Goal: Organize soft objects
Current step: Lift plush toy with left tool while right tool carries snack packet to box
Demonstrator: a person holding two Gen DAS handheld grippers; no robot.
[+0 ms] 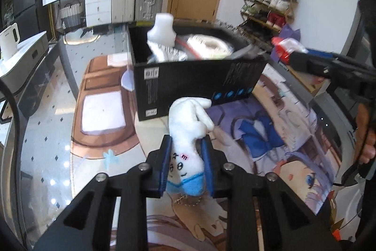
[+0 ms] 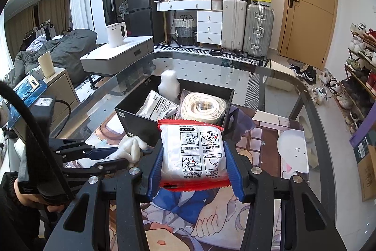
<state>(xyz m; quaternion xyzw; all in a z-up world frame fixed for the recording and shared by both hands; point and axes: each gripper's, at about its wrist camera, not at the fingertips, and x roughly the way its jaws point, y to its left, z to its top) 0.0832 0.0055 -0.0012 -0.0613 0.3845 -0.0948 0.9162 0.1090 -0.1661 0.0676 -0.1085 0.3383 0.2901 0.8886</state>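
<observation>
My left gripper (image 1: 186, 165) pinches a white plush toy (image 1: 188, 131) between its blue pads (image 1: 165, 168); the toy's face and blue end sit near the camera, its long soft ears pointing far toward the black box (image 1: 188, 81), and a small ball chain (image 1: 188, 200) dangles below it. My right gripper (image 2: 193, 165) is pressed onto a red-edged packet (image 2: 192, 152) printed with four instruction panels, squeezed from both sides by the blue pads (image 2: 231, 171) and held up just near of the box (image 2: 131, 118).

The box stands open on the anime-print mat (image 2: 258, 145), far from both grippers. Inside it lie a coiled cream strap (image 2: 203, 106) on the right, a flat printed white pouch (image 2: 157, 106) on the left, and a white foam piece (image 2: 168, 84) rising above the far wall.

From the right wrist, the plush toy (image 2: 131, 149) and left gripper (image 2: 112, 157) show to the left, near the box's near-left corner. The mat covers a glass table (image 2: 211, 62). Farther off stand suitcases (image 2: 257, 29), a white drawer unit (image 2: 209, 26) and a wooden door (image 2: 307, 4); a shoe rack (image 2: 362, 67) lines the right wall.
</observation>
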